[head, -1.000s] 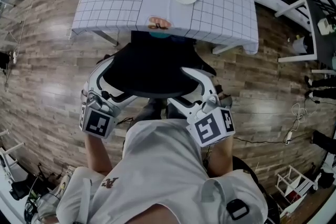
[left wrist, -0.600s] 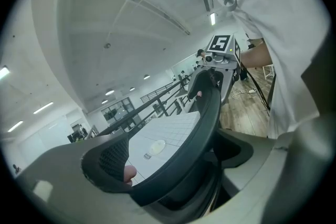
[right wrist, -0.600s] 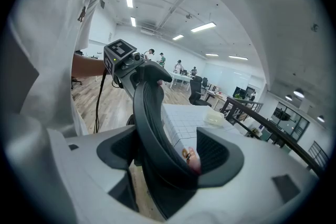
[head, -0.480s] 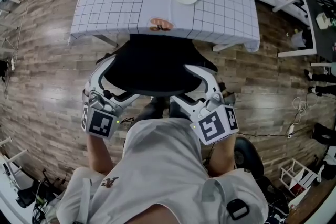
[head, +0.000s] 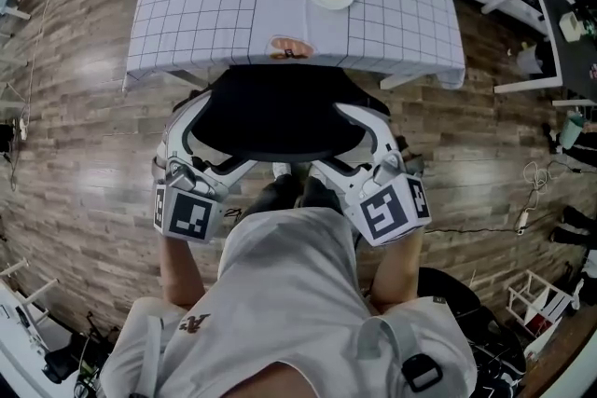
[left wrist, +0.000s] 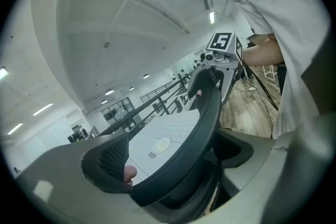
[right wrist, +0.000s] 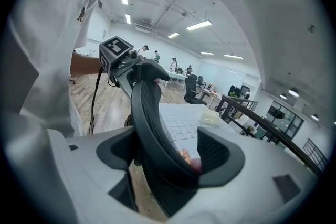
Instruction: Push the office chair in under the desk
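Since the earlier frames, chair and both hands have closed on the desk together: less of the office chair point(head: 275, 112) shows ahead of the cloth's near edge, and a small teal item seen at that edge is now covered.

**Position of the task item.** The chair stands between the person and the worktop point(head: 392, 5), roughly centred on its near edge. Its forward part appears to lie under the overhanging checked cloth, while the backrest rim point(right wrist: 149, 128) is clear of the worktop on the person's side.

**Left gripper** point(head: 207, 140). It sits at the left end of the rim. In the left gripper view the rim runs between the fingers point(left wrist: 105, 157), which stand wide apart. Worktop shows through a gap beside one of them, so this reads as straddling, not clamping.

**Right gripper** point(head: 340, 140). It sits at the right end of the rim and mirrors the left. Its fingers point(right wrist: 226, 157) are spread astride the rim, again with worktop visible between the rim and one finger.

**Governing relation.** The rim's long axis runs crosswise, about parallel to the worktop's near edge. The chair lies straight ahead of both sets of fingers. Neither hand is nearer, as each holds one end at matching depth.

**Assessment.** The push appears part done. Further travel should be square to the rim, with equal effort from each hand. An uneven push would likely swing the chair off line.
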Demonstrator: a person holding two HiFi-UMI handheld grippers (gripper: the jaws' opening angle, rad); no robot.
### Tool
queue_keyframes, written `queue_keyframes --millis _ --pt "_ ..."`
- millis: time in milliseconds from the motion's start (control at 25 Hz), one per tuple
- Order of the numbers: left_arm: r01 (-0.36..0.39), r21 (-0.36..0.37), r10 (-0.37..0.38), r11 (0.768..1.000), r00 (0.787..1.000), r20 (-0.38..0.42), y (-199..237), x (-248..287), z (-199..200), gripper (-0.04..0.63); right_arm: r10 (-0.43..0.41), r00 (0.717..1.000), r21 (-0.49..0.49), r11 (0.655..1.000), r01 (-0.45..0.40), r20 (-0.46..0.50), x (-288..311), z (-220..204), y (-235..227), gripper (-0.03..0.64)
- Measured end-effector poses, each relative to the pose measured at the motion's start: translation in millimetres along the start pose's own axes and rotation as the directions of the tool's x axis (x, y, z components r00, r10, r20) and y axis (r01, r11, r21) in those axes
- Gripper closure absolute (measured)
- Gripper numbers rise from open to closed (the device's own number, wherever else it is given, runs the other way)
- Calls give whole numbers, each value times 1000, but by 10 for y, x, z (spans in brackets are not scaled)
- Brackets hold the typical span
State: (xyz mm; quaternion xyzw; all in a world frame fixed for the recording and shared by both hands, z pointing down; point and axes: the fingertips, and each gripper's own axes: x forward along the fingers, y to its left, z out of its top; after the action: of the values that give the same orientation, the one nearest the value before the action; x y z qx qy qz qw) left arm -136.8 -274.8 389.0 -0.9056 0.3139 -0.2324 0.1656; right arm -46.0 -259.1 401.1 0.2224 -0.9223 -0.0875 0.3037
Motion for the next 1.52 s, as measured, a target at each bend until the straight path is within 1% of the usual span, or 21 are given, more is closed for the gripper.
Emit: queue_keyframes --millis 320,440,680,1000,1080,1240,1400,1520 --pt "2 -2 -2 1000 1000 -15 213 63 -62 107 1 1000 5 1000 -1 0 147 55 -149 270" --pt "6 -8 -6 1000 1000 0 229 88 -67 107 14 1000 1 1000 -14 4 167 66 -190 268" --pt "6 -18 -6 1000 1000 -1 290 130 -90 107 38 999 -7 999 -38 5 221 63 -253 265" --pt "-3 -28 2 1000 1000 -30 353 194 -99 107 70 997 -6 998 -70 -20 258 32 -333 264" --pt "-8 -29 7 1000 999 -41 380 214 -100 107 72 997 -6 997 -72 -23 272 22 -364 262" --pt "-11 -35 11 999 1000 -23 393 271 -108 107 66 997 -16 998 -67 -25 300 4 -434 262" --pt "-24 -31 23 999 999 -47 474 305 -135 107 66 997 -28 997 -66 -30 353 16 -494 264" --pt "-24 -34 23 999 999 -49 519 330 -176 107 68 997 -31 997 -69 -34 406 24 -538 265"
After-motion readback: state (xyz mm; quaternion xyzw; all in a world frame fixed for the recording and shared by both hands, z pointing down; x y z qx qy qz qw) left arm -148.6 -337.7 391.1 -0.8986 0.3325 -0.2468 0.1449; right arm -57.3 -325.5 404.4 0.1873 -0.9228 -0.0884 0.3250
